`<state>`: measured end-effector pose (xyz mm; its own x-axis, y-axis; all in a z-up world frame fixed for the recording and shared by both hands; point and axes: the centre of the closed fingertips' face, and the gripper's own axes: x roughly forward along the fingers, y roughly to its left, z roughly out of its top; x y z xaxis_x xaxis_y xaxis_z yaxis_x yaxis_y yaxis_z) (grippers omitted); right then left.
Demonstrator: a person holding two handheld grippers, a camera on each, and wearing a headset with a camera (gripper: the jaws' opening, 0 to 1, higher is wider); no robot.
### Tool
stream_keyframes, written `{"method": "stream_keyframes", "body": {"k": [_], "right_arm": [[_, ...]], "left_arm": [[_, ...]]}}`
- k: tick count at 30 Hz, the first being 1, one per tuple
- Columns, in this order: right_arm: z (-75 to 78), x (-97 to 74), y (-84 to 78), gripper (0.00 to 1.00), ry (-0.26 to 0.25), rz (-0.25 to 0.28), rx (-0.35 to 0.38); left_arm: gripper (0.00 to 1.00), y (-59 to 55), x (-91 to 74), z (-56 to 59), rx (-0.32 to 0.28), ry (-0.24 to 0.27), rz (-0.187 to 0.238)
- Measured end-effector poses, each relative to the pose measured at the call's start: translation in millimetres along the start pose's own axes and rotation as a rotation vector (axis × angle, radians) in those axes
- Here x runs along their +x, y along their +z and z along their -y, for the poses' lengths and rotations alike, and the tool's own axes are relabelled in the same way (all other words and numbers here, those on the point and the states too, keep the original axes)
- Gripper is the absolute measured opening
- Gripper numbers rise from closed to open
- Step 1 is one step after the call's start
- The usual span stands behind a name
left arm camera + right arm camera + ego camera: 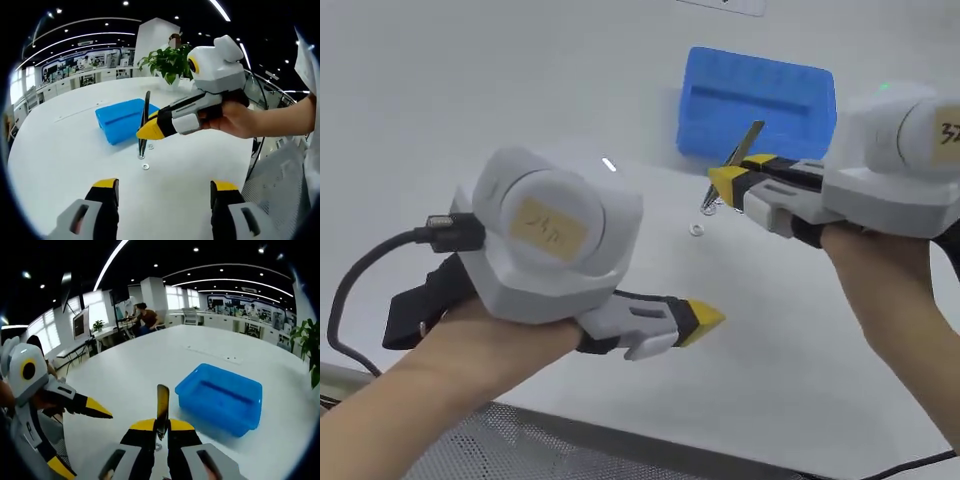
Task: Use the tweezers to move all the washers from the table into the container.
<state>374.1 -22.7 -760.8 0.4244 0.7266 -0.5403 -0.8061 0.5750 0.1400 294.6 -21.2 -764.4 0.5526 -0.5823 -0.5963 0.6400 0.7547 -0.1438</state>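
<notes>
Where long light strips and spot lamps cross a dark ceiling, the room is an open-plan office: rows of desks by the windows, a potted plant [167,62] past the table's far edge, a seated person [145,317] at a desk beyond.

Table [470,90]: white, glossy, broad, with a rounded edge. Grey mesh [520,450] shows below its near edge.

Container [757,100]: blue, rectangular, open-topped. It stands on the table beyond both grippers.

Left gripper [165,187]: jaws spread wide and empty, hovering above the table on the near side.

Right gripper [720,180]: jaws narrow, clamped on the tweezers.

Tweezers [145,115]: dark, slim, steeply upright, with the tips down at the table just in front of the container.

Washers [145,166]: small silvery rings lying flat on the table. One lies just on the near side of the tweezer tips and others sit right by the tips. Whether the tips grip one cannot be told.
</notes>
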Motion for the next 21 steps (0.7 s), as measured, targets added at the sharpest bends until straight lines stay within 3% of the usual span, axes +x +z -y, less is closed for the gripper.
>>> {"method": "stream_keyframes", "body": {"k": [4,6,14,21], "right_arm": [[-6.3,0.6,-8.2,0.04,0.001,-0.009,0.007],[-5.0,1.1,-10.5,0.04,-0.014,-0.009,-0.014],[-1.4,2.8,-11.5,0.04,-0.018,-0.006,0.018],[-1.8,4.8,-11.5,0.05,-0.021,-0.003,0.007]], "left_arm": [[0.79,-0.8,-0.1,-1.3,-0.003,0.007,0.002],[0.84,-0.3,-0.6,-3.8,-0.009,0.022,0.009],[0.97,3.4,-2.5,-10.9,-0.023,0.057,0.034],[0.99,3.1,-3.3,-13.3,-0.012,0.073,0.033]]}}
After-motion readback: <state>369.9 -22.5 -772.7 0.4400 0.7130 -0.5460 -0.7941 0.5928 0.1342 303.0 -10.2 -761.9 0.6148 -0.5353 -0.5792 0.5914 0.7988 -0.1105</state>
